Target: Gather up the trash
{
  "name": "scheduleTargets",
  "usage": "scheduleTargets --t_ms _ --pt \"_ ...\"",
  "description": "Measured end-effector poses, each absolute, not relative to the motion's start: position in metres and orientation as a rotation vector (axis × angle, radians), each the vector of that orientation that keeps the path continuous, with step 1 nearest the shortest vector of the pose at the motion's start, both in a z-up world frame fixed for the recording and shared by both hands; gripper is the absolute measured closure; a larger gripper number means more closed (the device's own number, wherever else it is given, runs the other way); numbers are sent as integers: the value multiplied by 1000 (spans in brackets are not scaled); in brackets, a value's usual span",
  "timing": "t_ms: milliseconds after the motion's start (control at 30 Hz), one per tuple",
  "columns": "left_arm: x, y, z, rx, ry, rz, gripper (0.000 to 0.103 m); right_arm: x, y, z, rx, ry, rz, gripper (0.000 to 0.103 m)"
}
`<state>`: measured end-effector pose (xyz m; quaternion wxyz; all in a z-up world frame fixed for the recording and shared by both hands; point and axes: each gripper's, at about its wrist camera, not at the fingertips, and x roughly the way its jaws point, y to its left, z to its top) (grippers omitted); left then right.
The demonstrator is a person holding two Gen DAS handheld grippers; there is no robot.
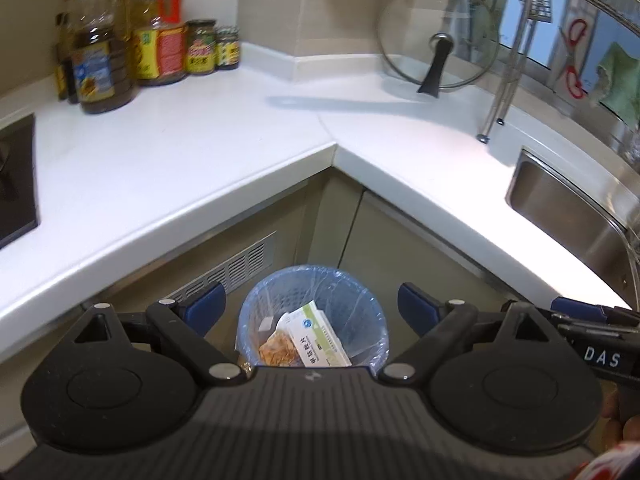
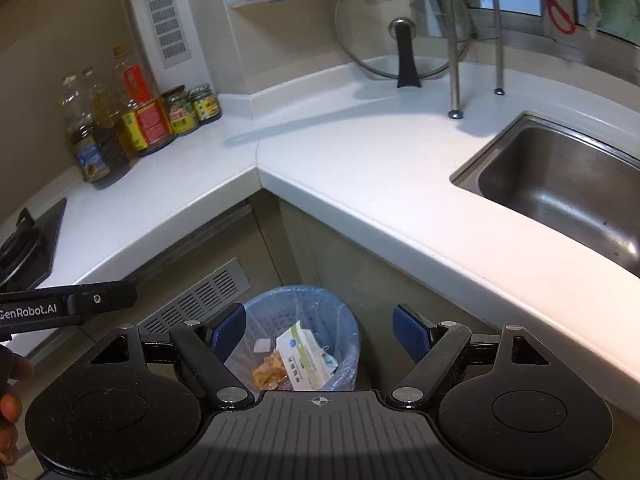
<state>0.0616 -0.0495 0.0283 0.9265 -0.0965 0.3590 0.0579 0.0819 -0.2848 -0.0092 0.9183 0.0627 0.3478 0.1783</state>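
**Two open tongs over a filled bin**

Both of my tongs hang above the floor corner where the two runs of white countertop [image 1: 224,168] meet. My left gripper [image 1: 312,310] has its blue pads spread wide with nothing between them, and through the gap I look straight down into the trash bin [image 1: 360,292], a round basket lined with a pale blue bag. My right gripper [image 2: 320,330] stands just as wide apart and just as empty, framing the same bin from a little to the side.

Inside the bin lies the trash: a white and green medicine box [image 1: 320,338] tilted against the far wall, a crumpled orange wrapper [image 1: 278,350] beside it, and a small white scrap [image 2: 263,346] near the liner.

On the counter, well apart from the bin, oil bottles [image 1: 100,60] and jars [image 1: 202,46] crowd the left corner, a glass pot lid [image 1: 438,36] leans at the back wall, and the steel sink [image 2: 560,184] is sunk into the right run. Red scissors [image 2: 560,16] hang by the window. A vent grille [image 1: 232,268] sits in the cabinet front just left of the bin
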Motion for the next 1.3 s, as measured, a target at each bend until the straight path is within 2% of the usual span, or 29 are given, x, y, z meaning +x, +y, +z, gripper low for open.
scheduleTargets --t_ms 1300 --pt "75 -33 35 -151 714 19 12 83 -267 9 99 673 291 23"
